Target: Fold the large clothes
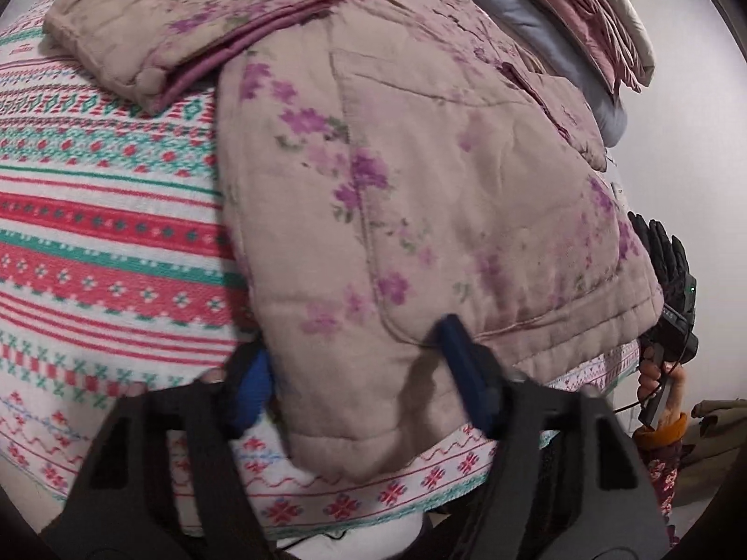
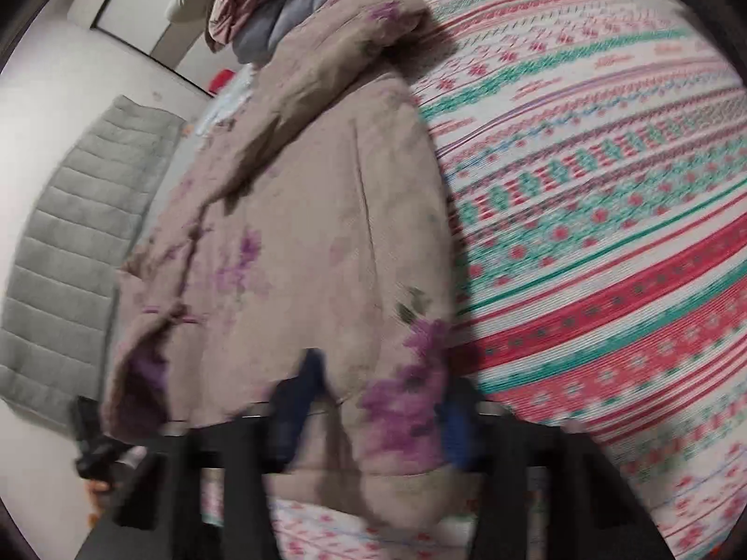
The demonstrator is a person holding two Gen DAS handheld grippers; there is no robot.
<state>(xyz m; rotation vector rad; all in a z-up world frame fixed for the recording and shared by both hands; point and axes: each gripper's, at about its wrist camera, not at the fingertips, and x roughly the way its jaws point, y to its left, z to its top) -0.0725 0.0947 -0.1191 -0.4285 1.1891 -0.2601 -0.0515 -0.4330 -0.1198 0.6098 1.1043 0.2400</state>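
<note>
A padded beige jacket with purple flowers [image 1: 420, 196] lies flat on the patterned bed cover [image 1: 93, 242], one sleeve [image 1: 154, 32] folded across its top. My left gripper [image 1: 357, 382] is closed on the jacket's near hem corner; its blue fingers [image 1: 462, 373] dent the padding bunched between them. In the right wrist view the same jacket [image 2: 299, 242] appears blurred, and my right gripper [image 2: 378, 415] pinches the hem's other end between its blue fingers [image 2: 299, 396]. The right gripper also shows at the jacket's right edge [image 1: 672, 308], held in a hand.
Folded pink, grey and white clothes [image 1: 583, 14] are stacked past the jacket's collar at the bed's far end. A grey quilted garment [image 2: 79, 233] lies on the pale floor beside the bed. The bed's near edge [image 1: 355, 508] runs just under both grippers.
</note>
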